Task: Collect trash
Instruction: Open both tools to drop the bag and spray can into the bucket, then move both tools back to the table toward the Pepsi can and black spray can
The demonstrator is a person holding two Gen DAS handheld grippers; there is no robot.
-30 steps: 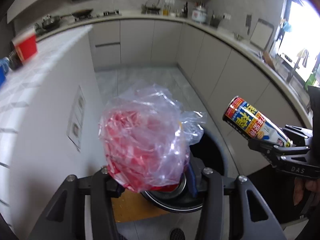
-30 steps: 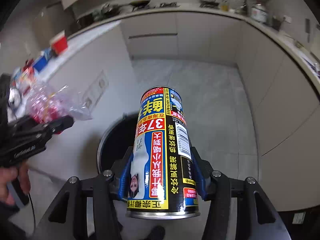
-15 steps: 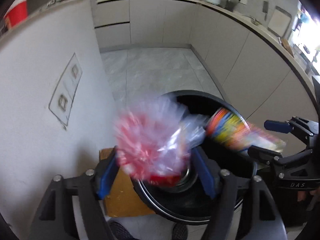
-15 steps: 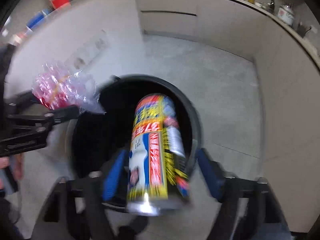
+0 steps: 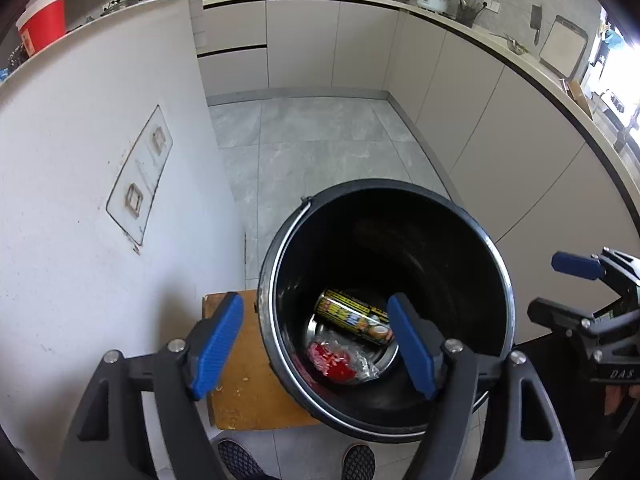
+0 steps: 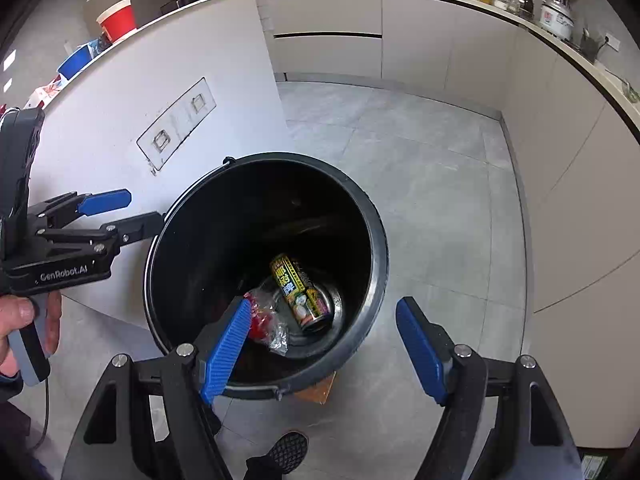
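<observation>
Now, at the bin:
Bin: a black round bucket with a metal rim stands on the grey tile floor beside a white counter wall; one edge overlaps a brown board on the floor.
Can: a yellow and black drink can lies on its side at the bottom of the bin, on a shiny metal disc.
Bag: a crumpled clear plastic bag with red contents lies at the bottom too, just beside the can and touching it.
Left gripper: hangs over the bin's near rim, pointing down into it; its blue fingers are spreading apart with nothing between them.
Right gripper: hangs over the bin from the other side; its blue fingers stand spread apart and pinch nothing.
Hand: a person's hand grips the left gripper's handle, seen in the right wrist view.
Counter top: a red cup and a blue container stand on it, well apart from the bin.
Floor: the toes of two shoes show at the lower edge of the left wrist view.
</observation>
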